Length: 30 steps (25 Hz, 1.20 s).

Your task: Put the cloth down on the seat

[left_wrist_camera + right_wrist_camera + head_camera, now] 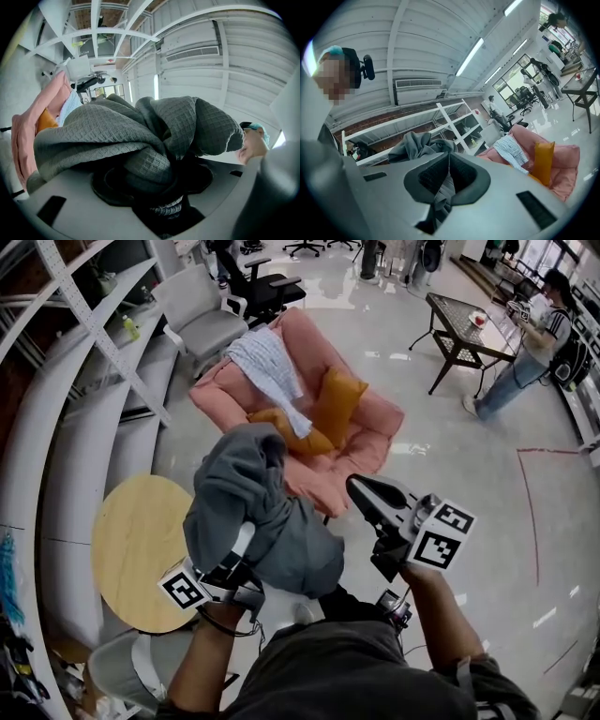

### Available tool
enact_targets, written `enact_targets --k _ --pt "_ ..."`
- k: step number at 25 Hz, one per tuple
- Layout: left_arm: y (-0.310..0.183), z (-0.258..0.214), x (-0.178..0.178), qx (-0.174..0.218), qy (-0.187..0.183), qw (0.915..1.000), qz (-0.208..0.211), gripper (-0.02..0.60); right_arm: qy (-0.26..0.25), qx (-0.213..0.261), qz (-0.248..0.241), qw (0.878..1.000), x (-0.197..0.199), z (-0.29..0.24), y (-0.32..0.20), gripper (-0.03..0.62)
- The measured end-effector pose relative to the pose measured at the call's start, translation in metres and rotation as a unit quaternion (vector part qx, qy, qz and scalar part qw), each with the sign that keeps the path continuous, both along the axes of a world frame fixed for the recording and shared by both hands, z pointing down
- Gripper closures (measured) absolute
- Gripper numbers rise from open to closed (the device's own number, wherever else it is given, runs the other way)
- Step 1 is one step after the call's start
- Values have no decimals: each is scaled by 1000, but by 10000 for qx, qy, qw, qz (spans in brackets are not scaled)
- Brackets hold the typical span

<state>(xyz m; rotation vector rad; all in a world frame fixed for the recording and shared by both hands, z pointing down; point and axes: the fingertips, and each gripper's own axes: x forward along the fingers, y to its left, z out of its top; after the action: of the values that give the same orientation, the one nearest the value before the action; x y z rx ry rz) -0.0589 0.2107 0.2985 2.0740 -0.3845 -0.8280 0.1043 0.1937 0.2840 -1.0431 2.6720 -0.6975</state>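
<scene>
Head view: grey waffle-weave cloth (253, 512) bunched aloft, just before pink padded armchair (361, 427), not yet on seat. Left tongs (242, 549) clenched on bunch, carrying weight; right tongs (361, 491) pinched on hanging fold, likely for spreading.

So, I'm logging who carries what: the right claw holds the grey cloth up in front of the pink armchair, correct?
No. It is the left claw that holds the grey cloth up in front of the pink armchair; the left gripper view shows it bunched between the jaws.
</scene>
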Motion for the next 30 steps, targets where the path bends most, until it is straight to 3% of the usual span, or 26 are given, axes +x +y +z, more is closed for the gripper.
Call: enact_targets --k 16,30 --pt "-127 6 76 -283 -120 9978 -595 313 -195 -134 -431 9988 89 16 -139 578" --pt "-220 4 83 -195 -120 9970 -735 313 -178 -169 -573 9981 93 20 -227 577"
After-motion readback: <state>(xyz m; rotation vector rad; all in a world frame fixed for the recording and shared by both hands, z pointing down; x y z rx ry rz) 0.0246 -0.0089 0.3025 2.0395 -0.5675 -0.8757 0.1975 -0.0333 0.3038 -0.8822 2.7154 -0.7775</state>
